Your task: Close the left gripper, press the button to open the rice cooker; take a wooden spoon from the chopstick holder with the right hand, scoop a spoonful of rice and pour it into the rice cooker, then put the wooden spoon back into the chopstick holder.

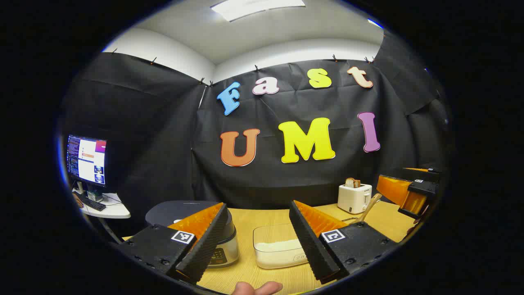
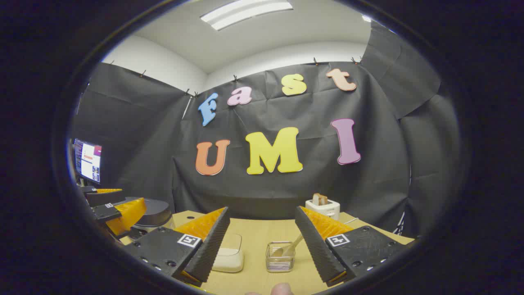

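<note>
On the table, the rice tub serves as the hub: the cooker stands just left of it, lid down, and the holder sits to its right with the spoon leaning out of it, handle up where it can be pinched. Farther back from the tub, toward the cloth wall, a toaster stands clear of the work. The left gripper hangs above the tub's near left side with its jaws spread wide and nothing between them; judging by the task, they must close first so the tip can press the cooker's button. The right gripper hovers to the tub's right, lined up on the holder, equally wide and empty, apparently waiting. No step looks begun yet.
</note>
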`<act>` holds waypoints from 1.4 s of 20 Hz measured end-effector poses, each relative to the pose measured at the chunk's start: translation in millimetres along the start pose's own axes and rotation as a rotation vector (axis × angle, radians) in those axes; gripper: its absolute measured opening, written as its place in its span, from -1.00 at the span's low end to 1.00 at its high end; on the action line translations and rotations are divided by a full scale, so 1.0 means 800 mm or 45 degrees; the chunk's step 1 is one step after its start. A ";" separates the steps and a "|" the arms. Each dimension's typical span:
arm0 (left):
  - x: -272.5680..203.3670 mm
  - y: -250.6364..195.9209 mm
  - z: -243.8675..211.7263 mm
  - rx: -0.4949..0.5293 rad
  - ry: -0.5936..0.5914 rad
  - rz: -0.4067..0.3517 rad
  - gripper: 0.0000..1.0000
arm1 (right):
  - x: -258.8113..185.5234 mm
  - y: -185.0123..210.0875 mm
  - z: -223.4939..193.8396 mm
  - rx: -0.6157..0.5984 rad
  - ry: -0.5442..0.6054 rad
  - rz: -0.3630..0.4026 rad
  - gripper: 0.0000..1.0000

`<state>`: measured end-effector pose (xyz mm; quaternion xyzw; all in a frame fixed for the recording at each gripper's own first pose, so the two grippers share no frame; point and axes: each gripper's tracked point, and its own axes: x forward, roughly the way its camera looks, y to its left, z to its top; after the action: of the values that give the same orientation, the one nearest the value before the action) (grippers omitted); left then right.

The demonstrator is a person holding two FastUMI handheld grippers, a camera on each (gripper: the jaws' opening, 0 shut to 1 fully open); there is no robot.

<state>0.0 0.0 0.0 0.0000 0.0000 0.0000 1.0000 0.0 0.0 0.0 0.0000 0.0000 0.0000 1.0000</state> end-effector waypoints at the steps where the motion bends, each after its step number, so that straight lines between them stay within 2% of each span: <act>1: 0.000 0.002 0.000 0.003 0.003 0.005 0.92 | 0.000 -0.001 -0.002 0.003 0.006 -0.002 0.91; 2: 0.000 0.003 -0.001 0.004 0.005 0.011 0.92 | -0.001 -0.002 -0.001 0.009 0.005 -0.003 0.86; 21: 0.004 0.009 -0.004 -0.006 0.016 0.038 0.93 | 0.001 -0.009 -0.004 0.007 -0.003 -0.022 0.86; 27: 0.009 0.010 -0.008 -0.026 0.028 0.074 0.92 | 0.004 -0.025 -0.006 -0.028 -0.012 -0.029 0.86; 28: 0.011 0.010 -0.013 -0.043 0.042 0.089 0.93 | 0.004 -0.028 -0.008 -0.029 -0.015 -0.029 0.92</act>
<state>8.5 7.9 -10.1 -0.0169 0.0165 0.0351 0.9991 3.5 -22.5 -6.2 -0.0112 -0.0060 -0.0112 0.9999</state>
